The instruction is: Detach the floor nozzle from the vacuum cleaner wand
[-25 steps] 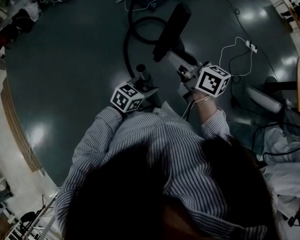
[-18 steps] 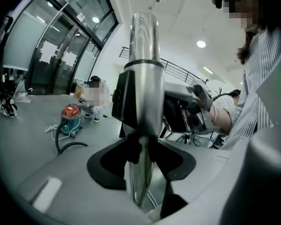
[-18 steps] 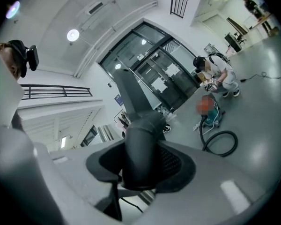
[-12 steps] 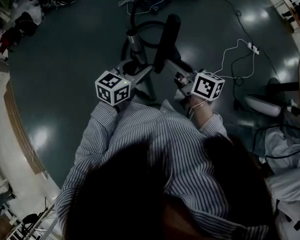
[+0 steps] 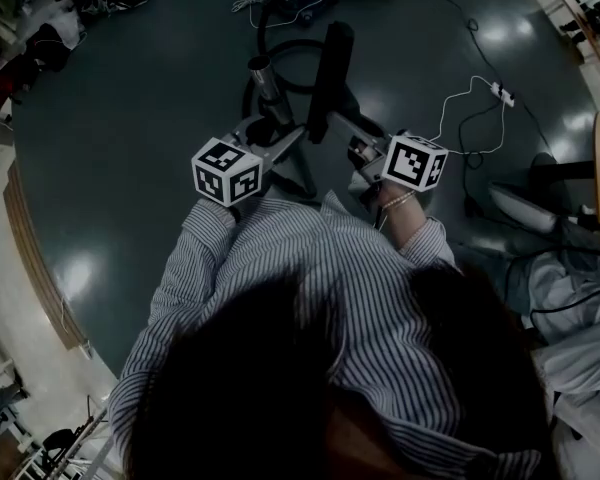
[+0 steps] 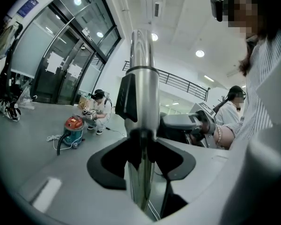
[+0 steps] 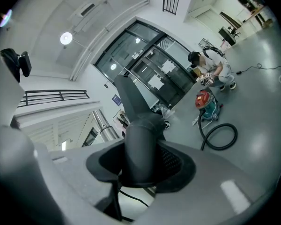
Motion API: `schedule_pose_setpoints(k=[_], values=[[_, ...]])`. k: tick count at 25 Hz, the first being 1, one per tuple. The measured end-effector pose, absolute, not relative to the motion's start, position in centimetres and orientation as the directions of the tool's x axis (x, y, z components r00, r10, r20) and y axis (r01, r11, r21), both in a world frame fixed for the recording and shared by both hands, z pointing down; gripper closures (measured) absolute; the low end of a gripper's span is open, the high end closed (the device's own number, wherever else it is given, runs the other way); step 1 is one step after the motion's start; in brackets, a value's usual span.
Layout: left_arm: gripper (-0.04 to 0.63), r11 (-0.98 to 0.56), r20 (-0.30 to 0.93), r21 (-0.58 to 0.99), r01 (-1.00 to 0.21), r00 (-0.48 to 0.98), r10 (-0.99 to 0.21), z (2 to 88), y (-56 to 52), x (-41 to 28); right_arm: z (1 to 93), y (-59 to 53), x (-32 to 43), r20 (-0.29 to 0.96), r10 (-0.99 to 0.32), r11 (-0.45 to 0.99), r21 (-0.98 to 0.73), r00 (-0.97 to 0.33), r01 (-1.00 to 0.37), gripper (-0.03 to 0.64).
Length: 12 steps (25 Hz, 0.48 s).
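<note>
Two separate pieces were in your grips. Your left gripper (image 6: pixel 141 151) had its jaws clamped on the shiny metal wand (image 6: pixel 143 74), which stood nearly upright. Your right gripper (image 7: pixel 140 168) had its jaws closed round the thick black neck of the floor nozzle (image 7: pixel 139 135), held just to the right of the wand. From above, a gap showed between the wand's open top end and the nozzle, so the nozzle looked already off. The wand looked a stiff, smooth tube that would likely slip or turn under the pads, so a hold close to the black fitting (image 6: pixel 127 97) on its side seemed safer. The nozzle looked like rigid plastic, probably light but top-heavy at its wide head. Its round neck was the sensible place to grip it.
</note>
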<state>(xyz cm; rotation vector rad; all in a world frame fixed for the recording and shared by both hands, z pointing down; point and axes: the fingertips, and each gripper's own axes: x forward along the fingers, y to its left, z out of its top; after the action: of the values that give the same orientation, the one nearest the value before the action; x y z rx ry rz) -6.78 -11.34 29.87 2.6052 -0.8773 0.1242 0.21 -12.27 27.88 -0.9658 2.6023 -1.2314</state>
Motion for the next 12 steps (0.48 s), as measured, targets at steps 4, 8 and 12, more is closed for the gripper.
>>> schedule_pose_setpoints(k=[4,8,12], values=[[0.417,-0.728,0.208,0.338,-0.596,0.802,-0.559,30.0,-11.6,-6.2,28.4,-12.3,0.1,0.199,-0.572,0.457,-0.729,-0.796,-0.51,0.442],[0.417,-0.737,0.233,0.334,-0.587,0.81,-0.539,30.5,-11.1,-5.6,28.5,-12.2,0.2,0.216,-0.569,0.446,-0.729,-0.793,-0.519,0.44],[0.417,-0.746,0.248,0.325,-0.581,0.814,-0.526,30.8,-10.8,-5.5,28.3,-12.0,0.1,0.213,-0.574,0.446,-0.728,-0.791,-0.52,0.44]])
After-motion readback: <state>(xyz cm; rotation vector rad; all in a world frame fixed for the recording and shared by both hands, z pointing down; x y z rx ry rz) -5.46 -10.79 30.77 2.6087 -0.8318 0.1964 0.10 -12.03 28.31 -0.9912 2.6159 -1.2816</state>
